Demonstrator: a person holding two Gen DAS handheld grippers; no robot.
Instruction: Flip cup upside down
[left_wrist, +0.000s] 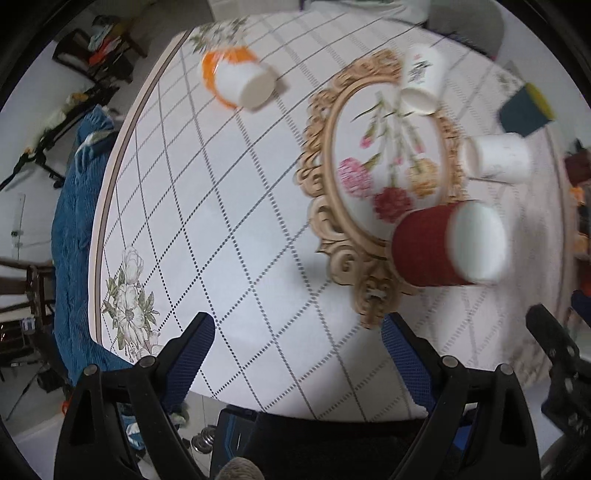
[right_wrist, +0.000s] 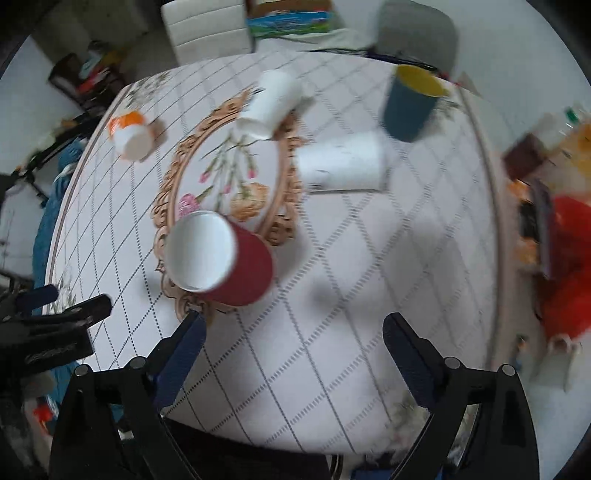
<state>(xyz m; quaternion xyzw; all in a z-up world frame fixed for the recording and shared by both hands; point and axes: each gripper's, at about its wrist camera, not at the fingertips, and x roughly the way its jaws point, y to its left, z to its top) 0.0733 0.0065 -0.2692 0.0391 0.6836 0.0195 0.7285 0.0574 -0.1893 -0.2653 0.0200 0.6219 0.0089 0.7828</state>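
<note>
A red paper cup (left_wrist: 436, 247) (right_wrist: 236, 262) with a white inside stands mouth up on the near end of an oval floral tray (left_wrist: 347, 155) (right_wrist: 207, 162). A blue cup with a yellow inside (right_wrist: 410, 103) (left_wrist: 524, 110) stands mouth up at the far right. Two white cups (right_wrist: 343, 162) (right_wrist: 269, 103) and an orange-banded cup (right_wrist: 129, 136) (left_wrist: 236, 77) stand base up. My left gripper (left_wrist: 297, 334) is open and empty above the near table, left of the red cup. My right gripper (right_wrist: 293, 332) is open and empty, just in front of the red cup.
The round table (left_wrist: 229, 229) has a diamond-pattern cloth. A blue-covered chair (left_wrist: 77, 221) stands at its left edge. Red and orange clutter (right_wrist: 561, 258) lies off the right edge. A white chair (right_wrist: 207, 29) and a grey chair (right_wrist: 417, 33) stand behind the table.
</note>
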